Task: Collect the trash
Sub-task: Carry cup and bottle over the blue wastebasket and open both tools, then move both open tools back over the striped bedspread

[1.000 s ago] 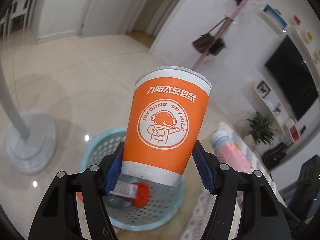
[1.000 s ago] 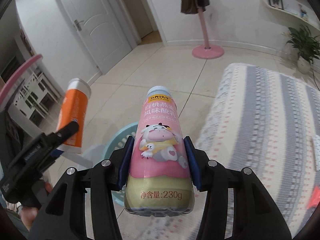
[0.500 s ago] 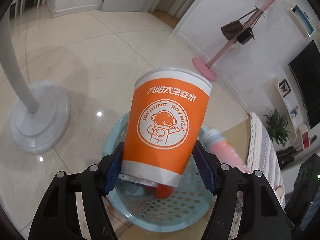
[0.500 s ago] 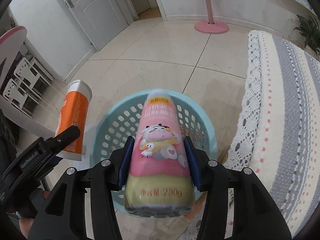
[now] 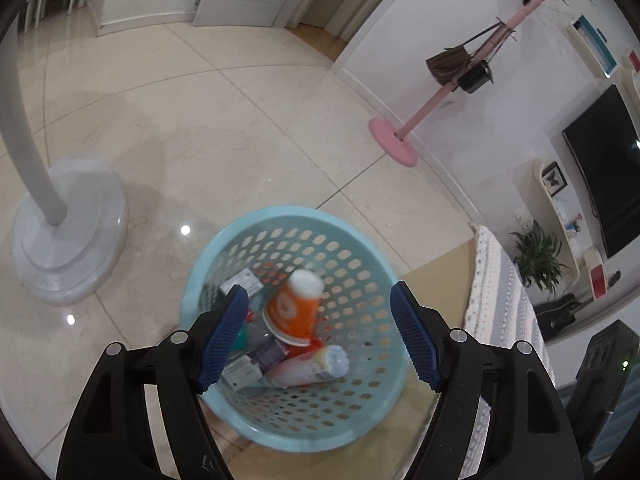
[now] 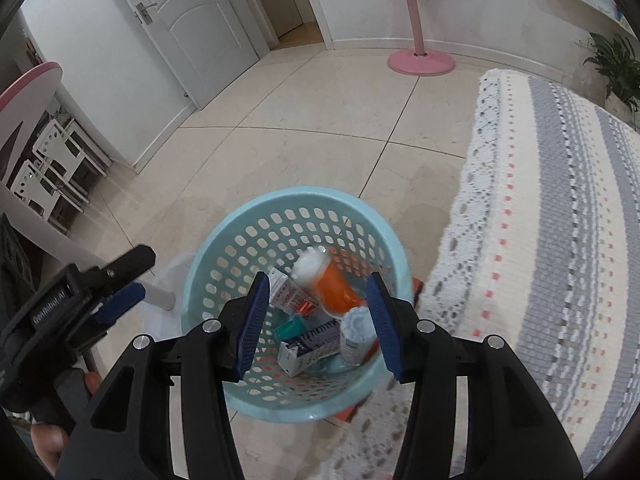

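We find the orange paper cup with a white rim (image 5: pixel 295 309) lying tilted inside the pale blue perforated plastic basket (image 5: pixel 362 416), resting on other refuse. Beside it, lower in the basket, lies the pink-and-white plastic drink bottle (image 5: pixel 308 368) on its side, its white cap end toward the basket wall. Under and around both are small cartons, one white-and-purple box (image 6: pixel 310 346) among them, and a teal item we cannot identify. We judge the trash is placed there because the basket serves as the collection point for this task.

The left tool (image 5: pixel 318 338) hovers directly over the basket with its blue pads spread wide and nothing between them. The right tool (image 6: pixel 318 324) likewise hangs above the basket, jaws apart and empty. We judge both are held over the basket mouth so that anything let go falls inside rather than on the floor.

The basket stands on the beige tiled floor (image 5: pixel 240 120), close against the edge of a white-and-grey lace-trimmed cloth (image 6: pixel 540 240).

The left wrist view alone shows the white round stand base (image 5: pixel 70 248), left of the basket, and a wall television. The right wrist view alone shows the left tool from the side, beside the basket, a white door, and the cloth's full pattern. Both views show the pink coat stand (image 5: pixel 394 146) beyond the basket.
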`<state>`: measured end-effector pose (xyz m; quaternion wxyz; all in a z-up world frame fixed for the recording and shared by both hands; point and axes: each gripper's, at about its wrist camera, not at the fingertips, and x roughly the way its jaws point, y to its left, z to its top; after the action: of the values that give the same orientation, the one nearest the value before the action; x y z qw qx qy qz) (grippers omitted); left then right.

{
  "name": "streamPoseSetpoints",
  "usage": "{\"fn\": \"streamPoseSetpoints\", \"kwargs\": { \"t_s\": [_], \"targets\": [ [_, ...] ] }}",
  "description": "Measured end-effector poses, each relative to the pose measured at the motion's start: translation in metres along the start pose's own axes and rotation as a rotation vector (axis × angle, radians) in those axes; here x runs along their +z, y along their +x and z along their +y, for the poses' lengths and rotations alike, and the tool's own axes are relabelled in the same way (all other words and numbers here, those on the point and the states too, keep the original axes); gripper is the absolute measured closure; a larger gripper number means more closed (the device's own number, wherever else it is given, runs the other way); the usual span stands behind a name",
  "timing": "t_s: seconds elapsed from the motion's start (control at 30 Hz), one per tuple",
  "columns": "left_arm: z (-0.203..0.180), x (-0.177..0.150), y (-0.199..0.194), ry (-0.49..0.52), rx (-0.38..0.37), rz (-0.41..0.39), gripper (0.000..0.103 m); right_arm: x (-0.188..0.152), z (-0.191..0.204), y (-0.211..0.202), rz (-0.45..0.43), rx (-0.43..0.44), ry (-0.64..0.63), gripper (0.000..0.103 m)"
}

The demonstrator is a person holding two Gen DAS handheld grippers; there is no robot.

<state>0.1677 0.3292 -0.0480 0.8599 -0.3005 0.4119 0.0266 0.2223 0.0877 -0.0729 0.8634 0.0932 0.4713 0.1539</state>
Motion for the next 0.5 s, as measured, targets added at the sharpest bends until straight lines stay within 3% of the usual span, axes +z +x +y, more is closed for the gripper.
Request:
{"fn": "streamPoseSetpoints", "kwargs": {
  "t_s": [0.17, 0.5],
  "targets": [
    [-0.026, -0.003, -0.008, 0.026, -0.026, -0.026, 0.031, 0.001, -0.017, -0.029, -0.048, 0.018, 0.015, 0.056],
    [-0.102, -0.021, -0.023, 0.099, -0.156, -0.066, 0.031, 0.008, -0.079, -0.106, -0.182, -0.001, 0.083, 0.056]
  ]
}}
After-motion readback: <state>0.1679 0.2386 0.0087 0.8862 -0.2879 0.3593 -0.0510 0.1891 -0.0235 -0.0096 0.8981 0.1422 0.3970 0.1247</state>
